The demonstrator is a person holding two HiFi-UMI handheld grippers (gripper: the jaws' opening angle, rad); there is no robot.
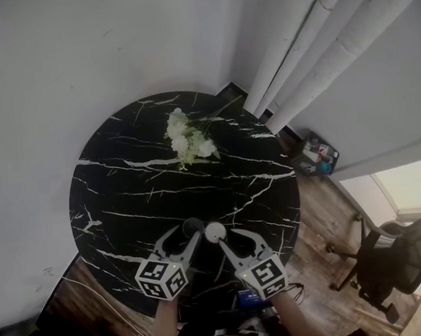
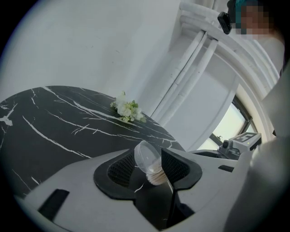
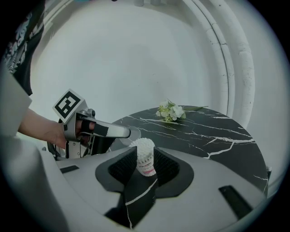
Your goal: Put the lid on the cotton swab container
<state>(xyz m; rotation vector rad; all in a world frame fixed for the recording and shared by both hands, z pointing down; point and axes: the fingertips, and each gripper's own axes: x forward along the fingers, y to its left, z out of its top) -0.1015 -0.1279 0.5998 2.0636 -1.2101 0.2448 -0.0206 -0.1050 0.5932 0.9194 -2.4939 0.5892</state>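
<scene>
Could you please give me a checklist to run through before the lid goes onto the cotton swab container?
1. Lid in the left tool: ok. The clear lid sits between its pads.
2. Container in the right tool: ok. The container stands upright between its pads.
3. Container mouth free: ok. The swab tips are bare on top.
4. Lid lined up over the mouth: not ok. It is tilted and sits beside the swab tips, not above them.
5. Container resting on the table: cannot tell. Its base is hidden.
6. Flowers out of the way: ok. They lie at the table's far side.
</scene>
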